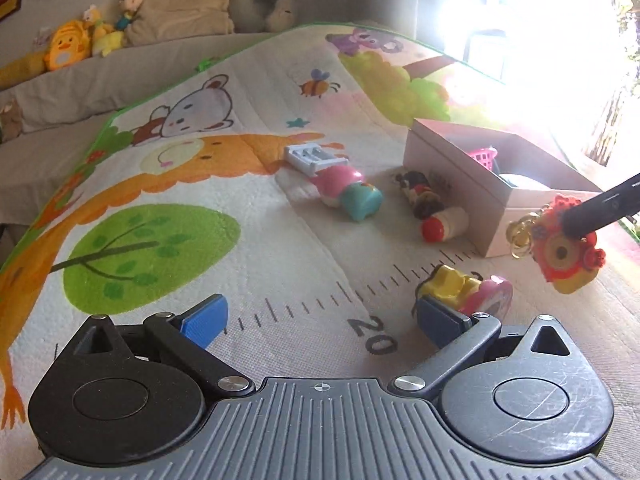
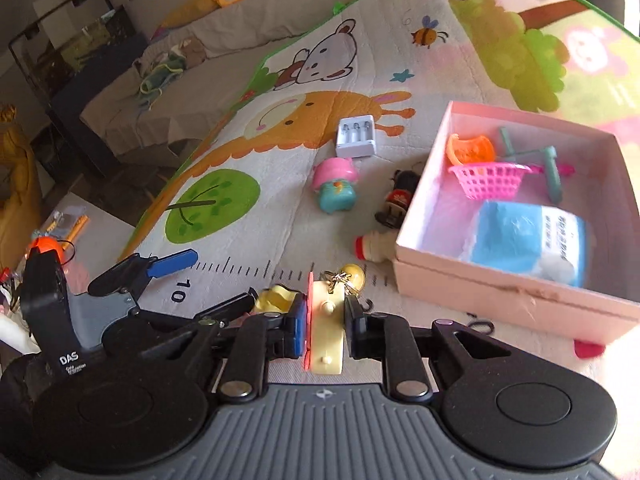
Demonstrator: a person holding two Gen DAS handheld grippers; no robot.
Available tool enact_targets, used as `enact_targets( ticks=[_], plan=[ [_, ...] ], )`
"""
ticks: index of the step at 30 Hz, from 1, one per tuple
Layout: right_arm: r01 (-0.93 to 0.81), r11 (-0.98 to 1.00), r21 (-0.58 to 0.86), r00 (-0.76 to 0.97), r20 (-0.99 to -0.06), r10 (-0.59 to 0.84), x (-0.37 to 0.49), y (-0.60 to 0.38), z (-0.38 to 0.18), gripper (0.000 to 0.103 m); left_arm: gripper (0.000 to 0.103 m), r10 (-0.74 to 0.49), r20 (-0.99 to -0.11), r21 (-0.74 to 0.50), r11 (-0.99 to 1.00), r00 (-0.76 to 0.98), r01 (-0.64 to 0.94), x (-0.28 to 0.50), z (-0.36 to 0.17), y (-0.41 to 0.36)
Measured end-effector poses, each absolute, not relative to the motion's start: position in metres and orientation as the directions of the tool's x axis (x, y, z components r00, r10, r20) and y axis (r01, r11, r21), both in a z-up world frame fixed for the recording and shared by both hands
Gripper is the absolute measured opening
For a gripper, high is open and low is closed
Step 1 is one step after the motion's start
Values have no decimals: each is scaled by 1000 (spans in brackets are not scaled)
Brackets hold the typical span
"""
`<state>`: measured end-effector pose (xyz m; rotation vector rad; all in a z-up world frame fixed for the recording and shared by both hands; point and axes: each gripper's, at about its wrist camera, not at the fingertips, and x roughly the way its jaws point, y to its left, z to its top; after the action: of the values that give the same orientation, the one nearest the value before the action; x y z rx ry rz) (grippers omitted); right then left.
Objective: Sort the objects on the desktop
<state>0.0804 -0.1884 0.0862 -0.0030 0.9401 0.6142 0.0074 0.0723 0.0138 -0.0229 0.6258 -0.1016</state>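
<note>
My right gripper (image 2: 324, 320) is shut on a red and yellow toy camera keychain (image 2: 326, 332), held above the mat in front of the pink box (image 2: 500, 296). In the left wrist view the keychain (image 1: 568, 252) hangs from the right gripper's fingers (image 1: 600, 208) beside the box (image 1: 452, 184). My left gripper (image 1: 324, 320) is open and empty, low over the mat; it also shows in the right wrist view (image 2: 200, 280). A yellow and pink toy (image 1: 468, 288) lies by its right finger. On the mat lie a pink and teal doll (image 1: 348, 192), a white battery charger (image 1: 316, 156), a dark figure (image 1: 420, 192) and a small red-capped bottle (image 1: 444, 224).
The box holds a pink basket (image 2: 488, 178), an orange piece (image 2: 470, 148), a teal frame (image 2: 548, 168) and a blue packet (image 2: 524, 240). The play mat (image 1: 200, 208) lies on a bed. Plush toys (image 1: 72, 44) and pillows line the far edge. Strong glare fills the upper right.
</note>
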Motion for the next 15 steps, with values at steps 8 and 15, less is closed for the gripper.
enact_targets(
  ticks=[8, 15],
  plan=[
    [-329, 942, 72, 650, -706, 281, 61, -253, 63, 37, 103, -162, -565, -68, 986, 809, 150, -7, 35, 59],
    [-287, 956, 58, 720, -645, 255, 33, -259, 36, 69, 103, -216, -588, 0, 964, 779, 268, -9, 26, 1]
  ],
)
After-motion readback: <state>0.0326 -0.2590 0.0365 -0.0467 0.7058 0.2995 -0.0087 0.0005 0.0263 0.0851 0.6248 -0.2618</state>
